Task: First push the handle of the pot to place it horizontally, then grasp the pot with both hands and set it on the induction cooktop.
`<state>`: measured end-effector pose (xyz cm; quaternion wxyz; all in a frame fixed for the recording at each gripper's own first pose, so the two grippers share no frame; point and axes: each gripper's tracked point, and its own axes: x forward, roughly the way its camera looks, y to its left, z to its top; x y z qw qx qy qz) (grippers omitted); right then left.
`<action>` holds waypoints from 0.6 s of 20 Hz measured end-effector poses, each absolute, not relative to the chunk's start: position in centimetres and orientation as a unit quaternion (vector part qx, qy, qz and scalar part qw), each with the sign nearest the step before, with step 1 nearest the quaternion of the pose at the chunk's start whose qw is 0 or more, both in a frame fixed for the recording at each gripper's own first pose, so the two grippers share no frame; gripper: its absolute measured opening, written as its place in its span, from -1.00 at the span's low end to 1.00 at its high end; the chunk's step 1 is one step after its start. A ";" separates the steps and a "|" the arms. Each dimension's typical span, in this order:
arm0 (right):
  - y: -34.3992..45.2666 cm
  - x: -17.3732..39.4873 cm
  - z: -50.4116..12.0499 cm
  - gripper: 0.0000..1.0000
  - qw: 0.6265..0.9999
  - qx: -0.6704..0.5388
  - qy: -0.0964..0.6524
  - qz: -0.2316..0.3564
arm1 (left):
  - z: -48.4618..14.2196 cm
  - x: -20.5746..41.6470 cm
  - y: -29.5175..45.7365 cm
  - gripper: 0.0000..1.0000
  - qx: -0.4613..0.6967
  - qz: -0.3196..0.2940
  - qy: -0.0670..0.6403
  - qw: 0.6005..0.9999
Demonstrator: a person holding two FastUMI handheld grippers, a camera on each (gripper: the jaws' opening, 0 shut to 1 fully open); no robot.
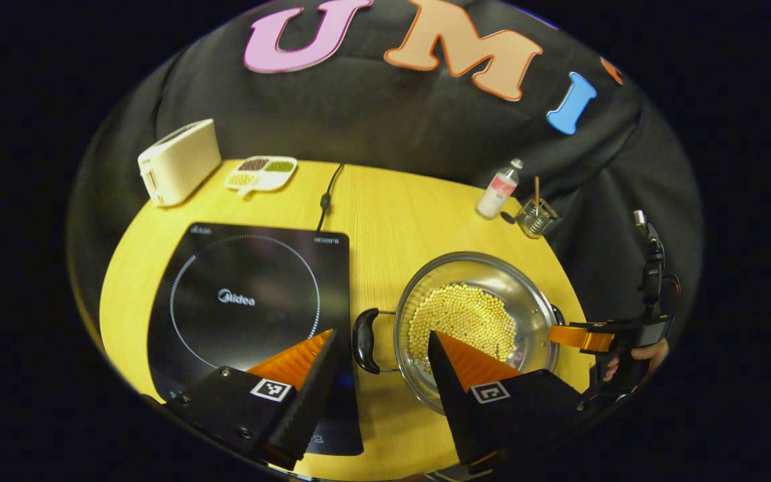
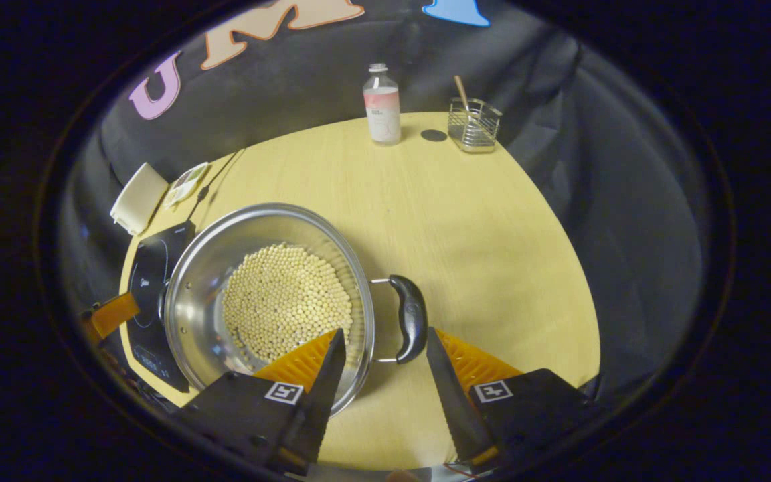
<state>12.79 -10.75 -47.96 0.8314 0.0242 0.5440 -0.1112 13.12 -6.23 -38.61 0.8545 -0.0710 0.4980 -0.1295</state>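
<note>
Round stainless-steel pot (image 1: 476, 321) holding pale yellow beans (image 1: 462, 320) is sitting on the yellow wooden desk (image 1: 385, 221), at 3 o'clock of the flat black induction cooktop (image 1: 251, 314) in the left gripper view, just beside it and not on it. Pot's two black curved handles are lying level, one on each side.

Left gripper (image 1: 382, 351) is hovering with fingers spread wide open, gripping nothing; the near black pot handle (image 1: 365, 340) is sitting in the gap between the fingers, no contact visible. One finger is hanging over the cooktop, the other over the pot rim.

Right gripper (image 2: 380, 351) is also standing wide open, holding nothing; the other black pot handle (image 2: 411, 328) is lying between its fingers, untouched as far as can be seen. In the left gripper view the right gripper is showing at 3 o'clock of the pot, with a hand (image 1: 636, 358) holding its grip.

At the desk's far edge, 11 o'clock of the cooktop: cream rectangular toaster (image 1: 178, 161) and white divided tray of grains (image 1: 262, 174). A black cable (image 1: 328, 194) is running off from the cooktop at 12 o'clock. At 1 o'clock of the pot: clear plastic bottle with pink label (image 1: 499, 191), next to it a small wire basket with a wooden stick (image 1: 536, 214)
</note>
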 end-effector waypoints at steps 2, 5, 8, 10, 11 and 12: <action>-11.1 13.0 -48.9 0.48 0.827 0.020 0.552 -0.106 | -40.6 12.8 -6.5 0.64 -0.069 -0.124 0.524 0.840; -11.7 13.2 -49.6 0.48 0.822 0.023 0.560 -0.104 | -41.6 12.9 -7.1 0.63 -0.073 -0.118 0.533 0.834; -12.4 13.3 -50.2 0.52 0.819 0.027 0.564 -0.100 | -42.5 12.8 -7.4 0.63 -0.057 -0.121 0.544 0.829; -12.8 13.5 -50.5 0.67 0.819 0.031 0.565 -0.098 | -42.6 13.3 -7.7 0.64 -0.051 -0.129 0.539 0.831; -13.2 13.7 -50.6 0.67 0.819 0.032 0.564 -0.102 | -42.9 13.2 -7.9 0.61 -0.054 -0.132 0.544 0.827; -13.5 13.9 -50.7 0.67 0.818 0.036 0.565 -0.104 | -43.4 12.5 -8.0 0.60 -0.058 -0.134 0.555 0.819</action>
